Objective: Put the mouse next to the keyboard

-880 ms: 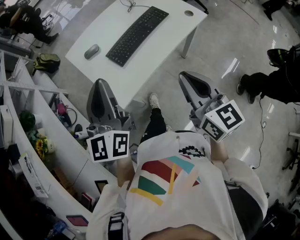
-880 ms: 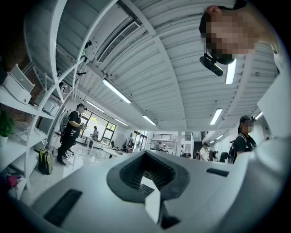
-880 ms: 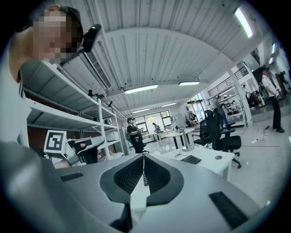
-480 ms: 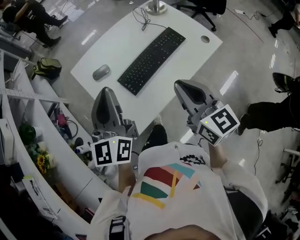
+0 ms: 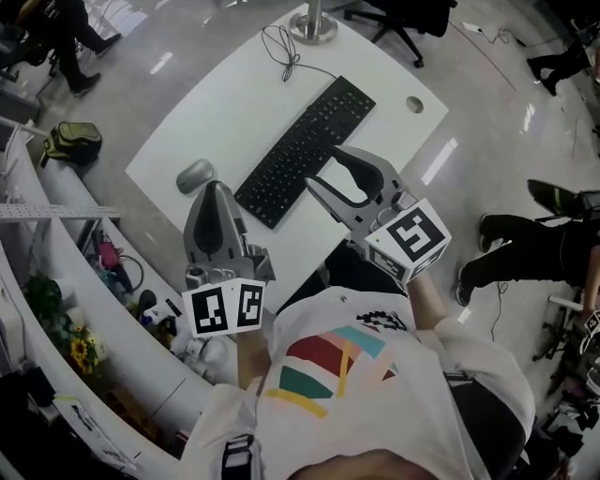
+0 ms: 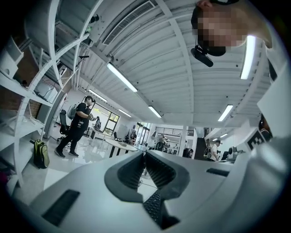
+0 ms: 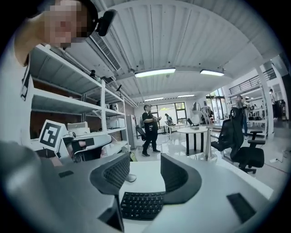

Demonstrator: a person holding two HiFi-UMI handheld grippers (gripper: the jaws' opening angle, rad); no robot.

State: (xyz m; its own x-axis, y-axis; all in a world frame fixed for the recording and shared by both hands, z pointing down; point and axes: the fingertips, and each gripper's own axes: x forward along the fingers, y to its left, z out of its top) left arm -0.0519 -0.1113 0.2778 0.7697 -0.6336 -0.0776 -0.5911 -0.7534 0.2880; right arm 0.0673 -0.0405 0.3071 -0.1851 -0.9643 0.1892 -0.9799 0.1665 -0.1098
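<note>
A grey mouse (image 5: 195,175) lies on the white desk (image 5: 234,103), to the left of the black keyboard's (image 5: 305,150) near end, with a gap between them. My right gripper (image 5: 322,167) hangs over the near half of the keyboard, open and holding nothing. In the right gripper view the keyboard (image 7: 141,205) shows below the open right gripper (image 7: 143,170), and the mouse (image 7: 130,178) sits beside its left finger. My left gripper (image 5: 214,187) stands at the desk's near edge, just right of the mouse. It is shut and empty (image 6: 144,157).
A monitor stand base (image 5: 312,26) and a black cable (image 5: 281,52) sit at the desk's far end, near a round cable hole (image 5: 413,104). White shelving (image 5: 56,281) runs along the left. A backpack (image 5: 70,141) lies on the floor. An office chair (image 7: 245,145) stands to the right.
Both grippers have come forward to the desk. The right one has swung left and now hangs over the keyboard. The left one has reached the desk's near edge beside the mouse.
</note>
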